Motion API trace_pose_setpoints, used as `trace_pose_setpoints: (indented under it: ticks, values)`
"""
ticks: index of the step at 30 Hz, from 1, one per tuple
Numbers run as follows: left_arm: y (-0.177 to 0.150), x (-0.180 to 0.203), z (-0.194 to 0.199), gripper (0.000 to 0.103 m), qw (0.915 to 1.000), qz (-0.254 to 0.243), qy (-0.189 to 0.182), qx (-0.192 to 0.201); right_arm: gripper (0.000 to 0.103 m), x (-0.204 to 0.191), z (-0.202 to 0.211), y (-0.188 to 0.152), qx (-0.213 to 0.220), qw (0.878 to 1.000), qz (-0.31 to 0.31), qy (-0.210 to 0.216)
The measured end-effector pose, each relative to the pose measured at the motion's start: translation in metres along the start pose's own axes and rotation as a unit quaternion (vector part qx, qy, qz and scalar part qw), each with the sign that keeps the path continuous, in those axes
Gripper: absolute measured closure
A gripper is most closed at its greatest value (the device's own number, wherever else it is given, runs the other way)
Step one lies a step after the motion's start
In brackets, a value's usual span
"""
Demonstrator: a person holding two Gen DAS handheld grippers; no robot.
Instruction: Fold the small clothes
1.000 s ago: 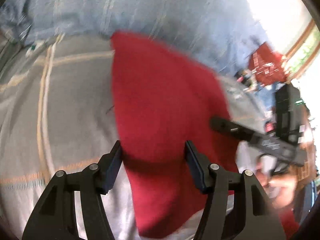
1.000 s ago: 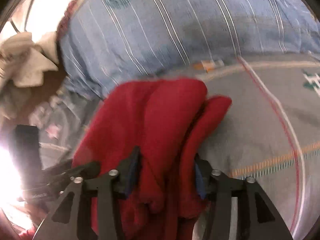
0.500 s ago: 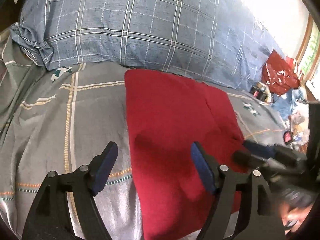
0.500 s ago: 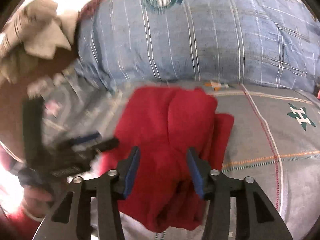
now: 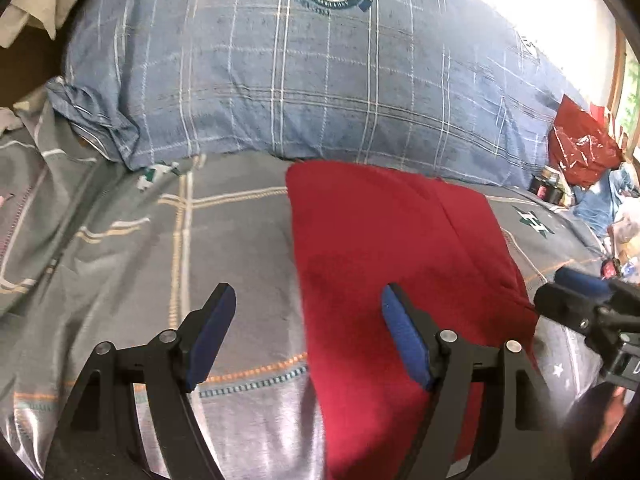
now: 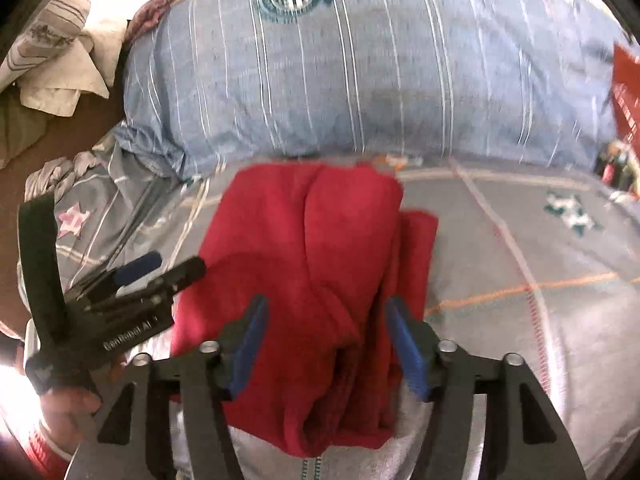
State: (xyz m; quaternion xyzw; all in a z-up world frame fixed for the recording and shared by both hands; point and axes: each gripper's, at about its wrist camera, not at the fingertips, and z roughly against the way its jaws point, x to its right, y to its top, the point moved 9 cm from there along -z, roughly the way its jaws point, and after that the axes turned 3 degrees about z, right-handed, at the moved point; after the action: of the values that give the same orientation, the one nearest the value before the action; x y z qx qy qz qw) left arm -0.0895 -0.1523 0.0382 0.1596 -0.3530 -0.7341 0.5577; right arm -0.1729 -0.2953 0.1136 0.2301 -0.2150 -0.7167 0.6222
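Tongs on left gape, holding nothing, over bedsheet beside red garment, which lies folded below pillow. Right tongs open too, above bunched edge. Next: pinch edges evenly, smooth bulge w/ light pressure.

blue plaid pillow with round crest, grey checked bedsheet, shiny red bag at far right
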Motion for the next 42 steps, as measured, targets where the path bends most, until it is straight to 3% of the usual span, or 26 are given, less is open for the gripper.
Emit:
trace_pose_setpoints:
  ticks: [4, 8, 18, 42]
  values:
    - [-0.002, -0.007, 0.005, 0.022, 0.9999, -0.003, 0.011, 0.006, 0.028, -0.006, 0.006, 0.007, 0.023, 0.999, 0.025, -0.040]
    - [-0.004, -0.014, 0.009, 0.022, 0.9995, -0.015, 0.027, 0.008, 0.019, -0.008, 0.004, 0.006, 0.029, 0.999, 0.022, -0.040]
    - [0.000, -0.031, 0.027, 0.022, 0.9982, -0.019, 0.042, 0.037, 0.019, -0.018, -0.008, -0.003, 0.009, 0.999, 0.019, -0.028]
    - [-0.002, -0.031, 0.022, 0.022, 0.9989, -0.017, 0.035, 0.026, 0.019, -0.018, -0.013, -0.007, -0.002, 1.000, 0.017, -0.020]
